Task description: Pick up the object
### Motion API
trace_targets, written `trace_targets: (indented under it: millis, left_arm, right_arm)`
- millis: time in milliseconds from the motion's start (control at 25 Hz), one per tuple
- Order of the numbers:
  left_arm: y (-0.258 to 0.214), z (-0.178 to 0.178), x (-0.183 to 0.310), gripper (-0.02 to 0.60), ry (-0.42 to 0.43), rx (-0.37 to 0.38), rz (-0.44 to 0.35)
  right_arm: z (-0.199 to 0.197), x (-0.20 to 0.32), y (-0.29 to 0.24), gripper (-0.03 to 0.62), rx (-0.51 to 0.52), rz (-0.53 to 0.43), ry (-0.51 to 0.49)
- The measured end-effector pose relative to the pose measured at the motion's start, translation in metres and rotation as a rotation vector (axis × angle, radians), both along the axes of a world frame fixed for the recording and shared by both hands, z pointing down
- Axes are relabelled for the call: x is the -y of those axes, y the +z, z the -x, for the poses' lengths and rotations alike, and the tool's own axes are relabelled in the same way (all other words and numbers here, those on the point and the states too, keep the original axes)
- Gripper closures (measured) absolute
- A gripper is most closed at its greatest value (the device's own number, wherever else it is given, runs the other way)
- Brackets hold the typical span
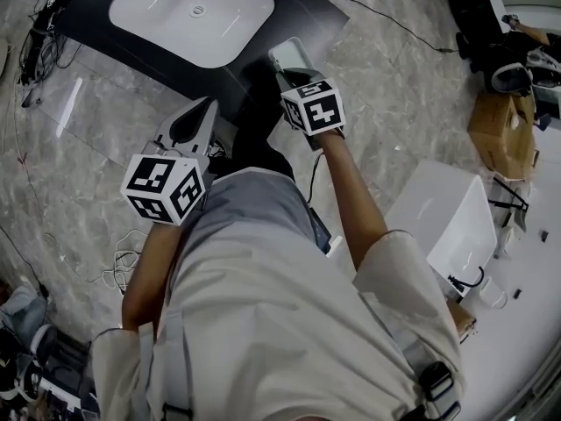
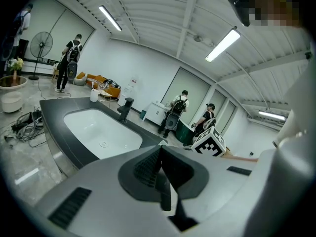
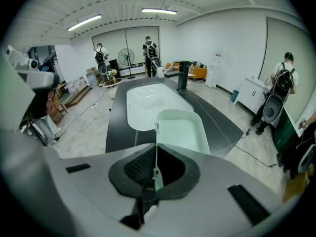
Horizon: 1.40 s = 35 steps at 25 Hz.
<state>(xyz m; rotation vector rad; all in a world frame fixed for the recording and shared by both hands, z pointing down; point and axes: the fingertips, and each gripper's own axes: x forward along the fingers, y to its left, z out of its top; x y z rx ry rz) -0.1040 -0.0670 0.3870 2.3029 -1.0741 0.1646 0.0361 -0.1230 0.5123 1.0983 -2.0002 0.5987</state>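
Right gripper (image 3: 155, 177) was clamped on the near rim of the pale green tray (image 3: 180, 130). The tray stuck out forward past the jaws, by the black counter (image 3: 116, 132), its inside bare. Left gripper (image 2: 165, 184) was closed, holding nothing. White basin (image 1: 149, 11) held only its drain.

Basin (image 1: 193, 11) seems open above; faucet (image 3: 183, 76) stands at its rim.

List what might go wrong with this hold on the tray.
1. The right gripper pinches the tray only by its thin rim, so the tray may pivot or slip out.
2. The tray hangs over the black counter beside the sink; if dropped, it would likely strike them.
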Motion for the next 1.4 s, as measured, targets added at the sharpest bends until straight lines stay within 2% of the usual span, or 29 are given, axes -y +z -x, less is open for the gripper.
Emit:
trace_targets:
  millis: [800,1400]
  left_arm:
    - [-0.006,-0.007,-0.013,0.578,0.033,0.019,-0.036]
    - [-0.007,0.003,-0.011,0.578,0.011,0.006,-0.032]
  right_arm:
    - [0.005,-0.034,-0.035,0.577,0.063,-0.062,0.040]
    - [0.018,-0.050,-0.056,0.577,0.152,-0.101,0.084]
